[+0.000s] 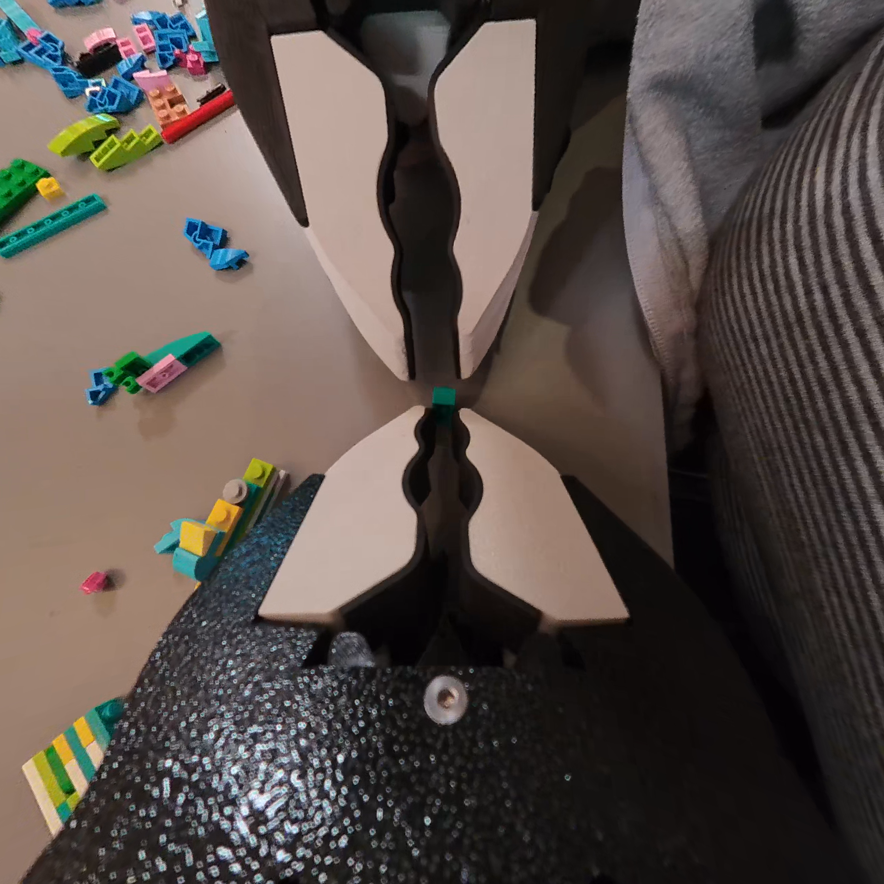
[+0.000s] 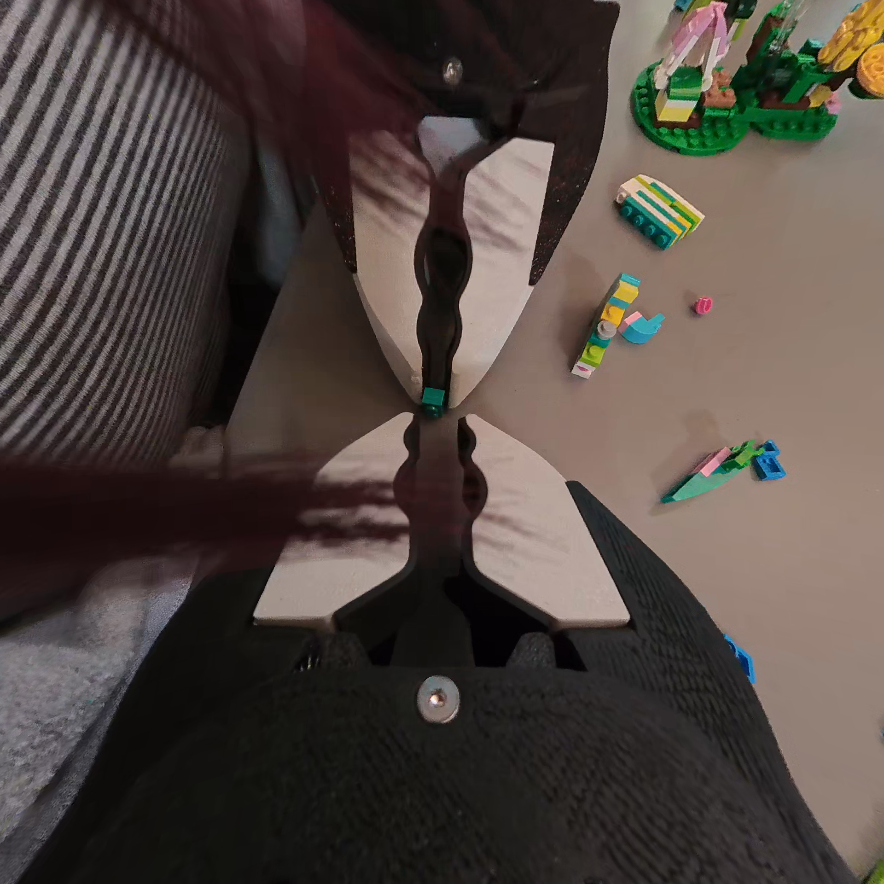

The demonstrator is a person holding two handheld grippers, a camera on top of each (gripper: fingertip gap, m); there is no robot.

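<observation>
Pinching a small teal brick (image 1: 443, 406) at the very tips of my left claw (image 1: 441, 415), I have my right claw (image 2: 437, 421) tip to tip against it, jaws slightly parted and empty. The brick pokes straight toward that gap, stud first. Off to the side, loose bricks (image 1: 119, 71) litter the table (image 1: 296, 335).

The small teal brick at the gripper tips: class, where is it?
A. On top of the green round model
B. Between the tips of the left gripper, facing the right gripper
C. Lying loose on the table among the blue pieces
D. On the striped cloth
B: the small teal brick sits at the tips of the left gripper, with the right gripper tip to tip opposite it, above the table.
</observation>
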